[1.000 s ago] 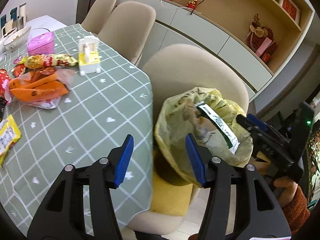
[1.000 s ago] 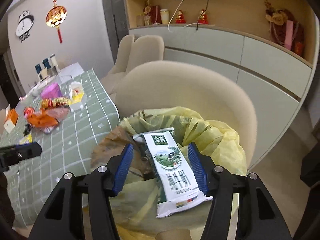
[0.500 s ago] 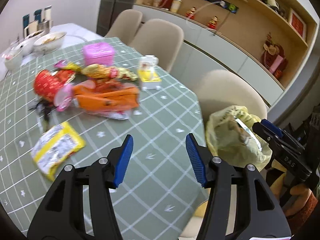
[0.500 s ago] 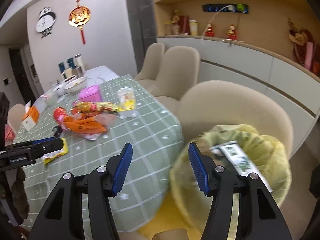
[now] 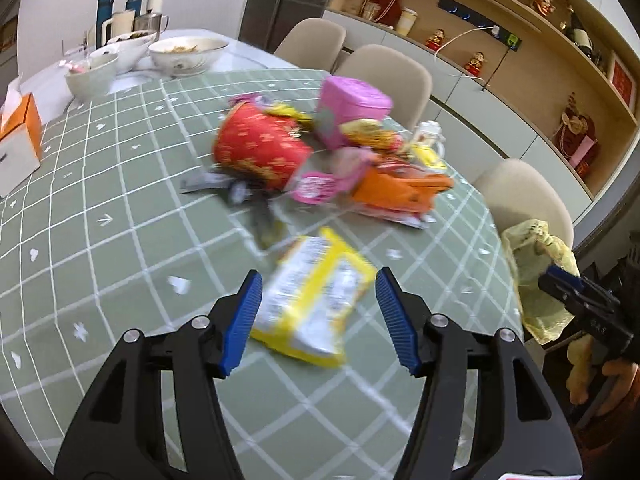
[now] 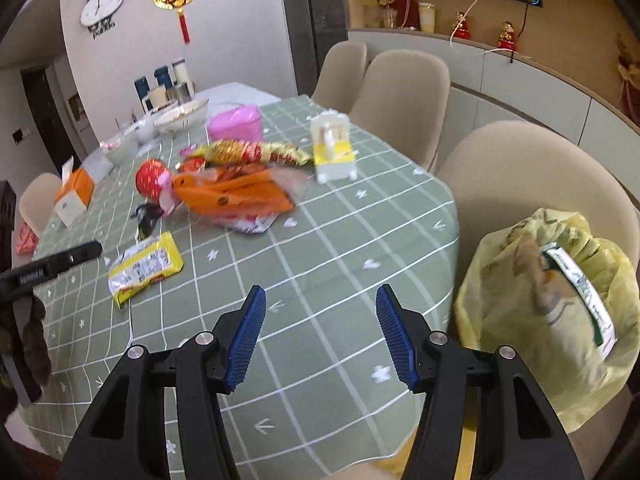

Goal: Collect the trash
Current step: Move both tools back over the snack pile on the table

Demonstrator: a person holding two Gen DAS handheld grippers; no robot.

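A yellow snack packet (image 5: 316, 304) (image 6: 146, 268) lies flat on the green checked tablecloth (image 5: 100, 208). My left gripper (image 5: 318, 280) hovers over it with its jaws opening; the packet shows between the blue pads, which stand apart from it. Beyond it are an orange wrapper (image 5: 400, 194), a red cup (image 5: 260, 148) on its side and a gold wrapper (image 6: 256, 152). My right gripper (image 6: 320, 300) is open over the table's near edge with nothing in it. To its right a yellow trash bag (image 6: 552, 308) sits on a beige chair and holds a milk carton (image 6: 580, 280).
A pink box (image 5: 352, 108), a white and yellow holder (image 6: 332, 148), an orange tissue box (image 5: 18, 140) and bowls (image 5: 188, 54) stand further back on the table. Beige chairs (image 6: 400, 92) line the right side before a cabinet wall.
Both grippers swung left, from the trash bag on the chair to over the table. The left one now frames the yellow packet; the bag has slid to the right edge of both views.
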